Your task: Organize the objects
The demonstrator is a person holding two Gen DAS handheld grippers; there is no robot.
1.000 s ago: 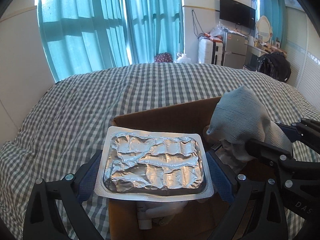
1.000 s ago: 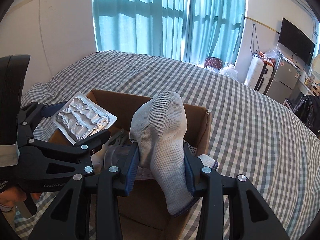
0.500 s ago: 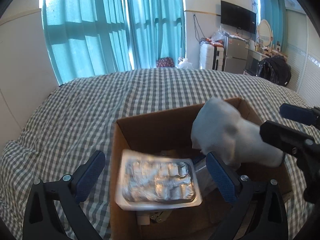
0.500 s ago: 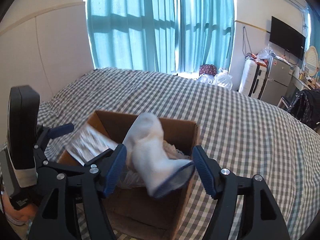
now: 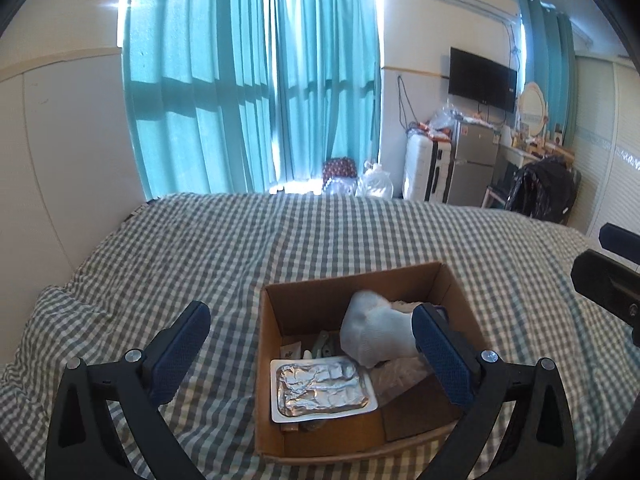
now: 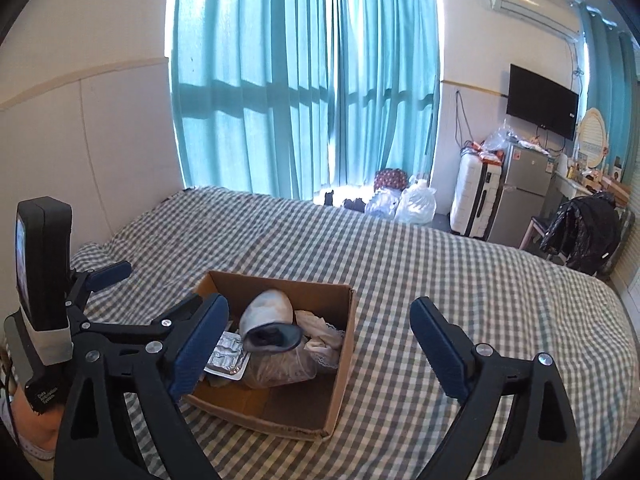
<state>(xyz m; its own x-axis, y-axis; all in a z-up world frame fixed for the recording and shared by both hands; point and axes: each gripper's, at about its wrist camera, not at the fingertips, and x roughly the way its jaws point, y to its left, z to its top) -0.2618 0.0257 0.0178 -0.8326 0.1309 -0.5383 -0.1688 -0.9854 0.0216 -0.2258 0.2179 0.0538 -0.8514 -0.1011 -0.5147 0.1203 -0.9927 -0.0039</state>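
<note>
An open cardboard box (image 5: 276, 364) (image 6: 344, 344) sits on the checked bed. In it lie a silver foil blister pack (image 5: 322, 384) (image 6: 226, 356), a grey-white sock (image 5: 378, 334) (image 6: 270, 318) and other small items. My left gripper (image 5: 316, 354) is open and empty, raised above and in front of the box. My right gripper (image 6: 320, 340) is open and empty, also raised above the box. The left gripper also shows at the left of the right wrist view (image 6: 108, 276), and part of the right gripper at the right edge of the left wrist view (image 5: 608, 280).
The grey-and-white checked bedcover (image 5: 200, 248) (image 6: 460, 280) spreads around the box. Beyond the bed stand teal curtains (image 5: 256, 80), bags on the floor (image 6: 400, 196), a white suitcase (image 6: 476, 200), a small fridge (image 6: 524, 196), a wall TV (image 6: 542, 102) and a chair with black clothing (image 6: 580, 232).
Both grippers opened: the left let go of the blister pack, the right let go of the sock. Both dropped into the box. Both grippers then rose and pulled back.
</note>
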